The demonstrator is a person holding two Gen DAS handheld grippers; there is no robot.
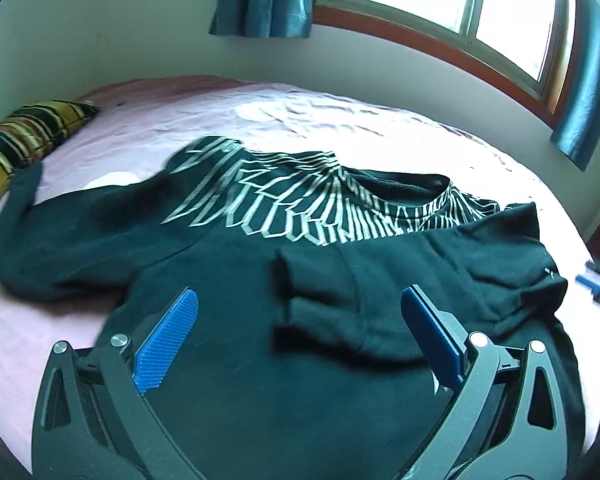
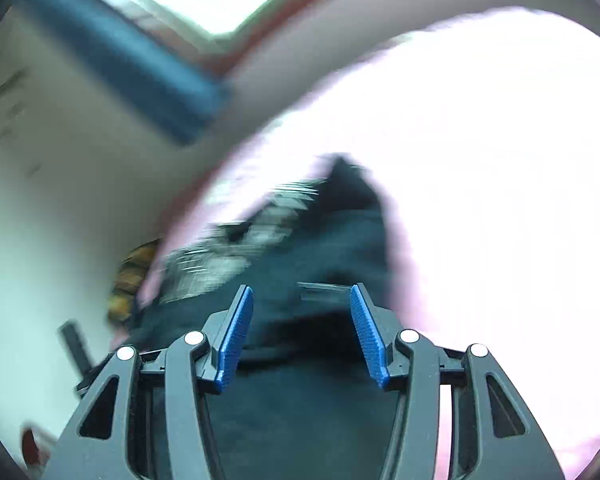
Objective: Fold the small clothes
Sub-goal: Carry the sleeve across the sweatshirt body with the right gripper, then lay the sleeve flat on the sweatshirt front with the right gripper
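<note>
Both grippers are held apart and empty above a dark sweatshirt spread on a pink bed.

Left gripper (image 1: 300, 332) is kept wide over the sweatshirt (image 1: 260, 360), nothing pressed between its blue pads (image 1: 166, 344); one sleeve (image 1: 364, 304) is already laid across the chest, apparently so the body can be narrowed, while the other sleeve (image 1: 60, 240) is still stretched out toward the striped pillow (image 1: 16, 140). Right gripper (image 2: 302, 330) is seen through heavy blur with its jaws parted and no cloth caught between them, the garment lying below. The bed sheet (image 1: 340, 128) is left bare around the garment, which gives room for folding.
</note>
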